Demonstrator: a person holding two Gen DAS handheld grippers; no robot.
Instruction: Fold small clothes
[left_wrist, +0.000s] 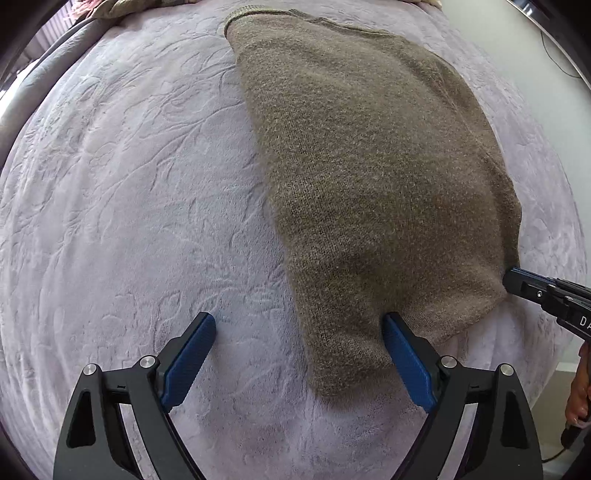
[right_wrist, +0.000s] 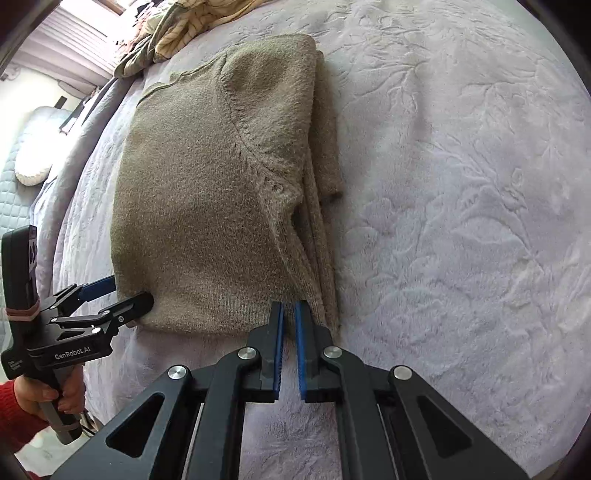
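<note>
Sweater: we are looking at a brown knitted sweater (right_wrist: 207, 184) lying flat on the lilac embossed blanket (right_wrist: 461, 184), already doubled lengthwise, with a sleeve tucked along its right edge.
Handling: we are judging it soft, light and limp; the fuzzy knit should give the pads good purchase, but any unsupported part will sag, so we are favouring the two corners of its near hem.
Left gripper: our left gripper (left_wrist: 299, 332) is sitting at the sweater's near left corner with its fingers spread wide; the right pad (left_wrist: 404, 365) is lying against the knit and the left pad (left_wrist: 190, 363) is resting on bare blanket, so nothing is being pinched yet.
Right gripper: our right gripper (right_wrist: 289, 314) is sitting at the sweater's near right corner, fingers drawn almost together with a thin slit showing; we are unable to tell whether any hem is caught in that slit.
Right wrist view only: we are seeing the layered sleeve and raglan seam on the sweater's right side, the crumpled clothes (right_wrist: 173, 33) beyond its far end, and a hand in a red cuff (right_wrist: 48, 400) holding the left tool.
Left wrist view only: we are seeing the sweater's plain left edge and the long stretch of blanket left of it.
</note>
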